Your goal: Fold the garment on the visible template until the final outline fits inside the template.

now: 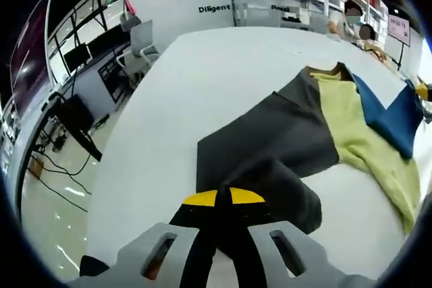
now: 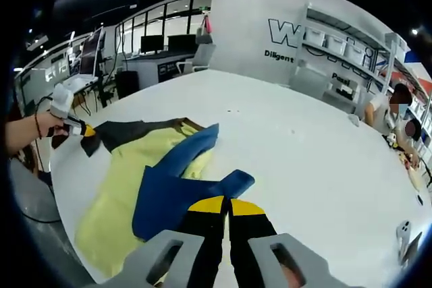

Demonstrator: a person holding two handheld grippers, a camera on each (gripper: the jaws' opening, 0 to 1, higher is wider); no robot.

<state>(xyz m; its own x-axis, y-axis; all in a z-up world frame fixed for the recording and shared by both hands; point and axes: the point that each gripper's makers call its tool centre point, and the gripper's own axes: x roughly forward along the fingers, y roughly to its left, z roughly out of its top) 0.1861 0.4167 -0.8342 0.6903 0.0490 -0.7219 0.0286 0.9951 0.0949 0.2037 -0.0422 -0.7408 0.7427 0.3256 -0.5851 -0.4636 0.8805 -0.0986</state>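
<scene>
Left tongs [image 1: 223, 197] are pinched shut on the garment's [image 1: 317, 133] grey sleeve, with the garment spread beyond them on the white desk [image 1: 196, 92]. Right tongs [image 2: 226, 205] are closed on its blue sleeve.

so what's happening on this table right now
A person is folding a colour-block garment on a white table with two handheld grippers. The left gripper has its jaws together on the dark grey part, and the right gripper has its jaws together on the blue sleeve end. The garment lies bunched, not yet a neat fold.
</scene>
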